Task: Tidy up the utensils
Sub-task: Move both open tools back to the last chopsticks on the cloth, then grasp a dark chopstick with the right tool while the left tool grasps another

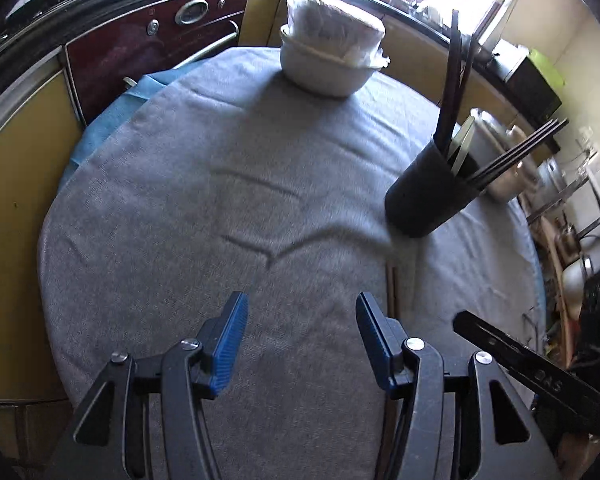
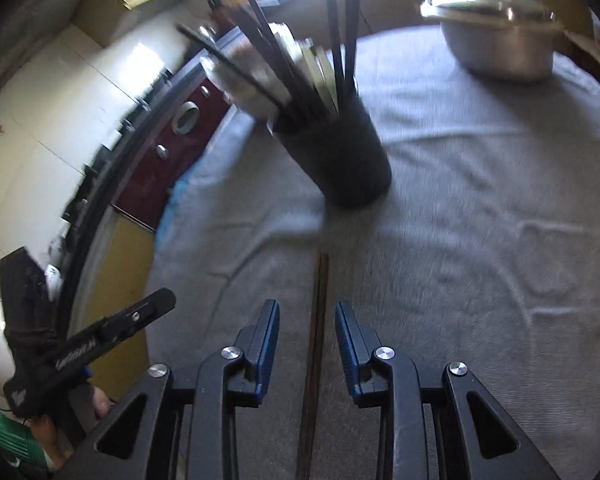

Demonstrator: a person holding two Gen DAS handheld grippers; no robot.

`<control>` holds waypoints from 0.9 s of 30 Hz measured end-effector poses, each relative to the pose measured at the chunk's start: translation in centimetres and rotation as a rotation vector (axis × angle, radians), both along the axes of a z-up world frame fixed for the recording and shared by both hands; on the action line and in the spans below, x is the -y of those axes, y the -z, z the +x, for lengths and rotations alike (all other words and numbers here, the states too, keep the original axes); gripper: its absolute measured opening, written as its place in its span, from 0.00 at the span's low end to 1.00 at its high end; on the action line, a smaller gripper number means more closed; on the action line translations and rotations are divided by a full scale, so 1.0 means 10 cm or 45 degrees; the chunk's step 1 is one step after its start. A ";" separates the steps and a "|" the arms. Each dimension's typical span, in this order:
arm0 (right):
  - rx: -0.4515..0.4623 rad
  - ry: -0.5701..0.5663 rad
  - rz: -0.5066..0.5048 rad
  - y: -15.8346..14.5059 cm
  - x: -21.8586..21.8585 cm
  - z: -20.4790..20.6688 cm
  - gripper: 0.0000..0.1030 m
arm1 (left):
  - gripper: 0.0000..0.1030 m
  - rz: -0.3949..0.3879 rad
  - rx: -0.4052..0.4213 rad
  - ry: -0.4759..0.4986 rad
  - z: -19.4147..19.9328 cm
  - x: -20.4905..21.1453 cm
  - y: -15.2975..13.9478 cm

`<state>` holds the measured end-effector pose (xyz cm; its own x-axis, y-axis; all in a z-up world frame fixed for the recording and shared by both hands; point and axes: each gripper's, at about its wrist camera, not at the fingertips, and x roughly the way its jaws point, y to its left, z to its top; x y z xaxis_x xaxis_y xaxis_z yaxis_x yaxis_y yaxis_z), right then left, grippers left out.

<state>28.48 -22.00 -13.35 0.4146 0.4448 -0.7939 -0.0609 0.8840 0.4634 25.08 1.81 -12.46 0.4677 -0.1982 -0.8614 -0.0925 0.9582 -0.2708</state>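
A black utensil holder (image 1: 428, 196) stands on the grey cloth at the right, with dark chopsticks (image 1: 456, 80) and a pale utensil in it. It also shows in the right wrist view (image 2: 340, 160), blurred. A brown pair of chopsticks (image 2: 318, 340) lies flat on the cloth, running between the fingers of my right gripper (image 2: 307, 320), which is open around it. The same chopsticks (image 1: 392, 284) lie just right of my left gripper (image 1: 302, 312), which is open and empty above the cloth.
A round table under a grey cloth (image 1: 240, 200). A white wrapped bowl (image 1: 332, 52) stands at its far edge. A steel pot with lid (image 2: 496, 40) stands at the far right. A dark red oven (image 1: 152, 52) and yellow cabinets lie beyond the table.
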 end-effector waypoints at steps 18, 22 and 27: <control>-0.137 -0.079 -0.220 0.43 -0.40 0.65 0.29 | 0.55 -0.017 -0.074 -0.005 0.25 -0.10 0.29; -0.139 -0.097 -0.323 0.43 -0.54 0.67 0.22 | 0.55 -0.008 -0.077 -0.003 0.27 -0.13 0.31; -0.159 -0.125 -0.393 0.43 -0.71 0.72 0.19 | 0.56 -0.010 -0.084 -0.006 0.27 -0.15 0.33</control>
<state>35.65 -14.95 -17.70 0.2731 0.2084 -0.9392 -0.1123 0.9765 0.1840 27.81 3.34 -15.73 0.4113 -0.2031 -0.8886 -0.1151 0.9555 -0.2716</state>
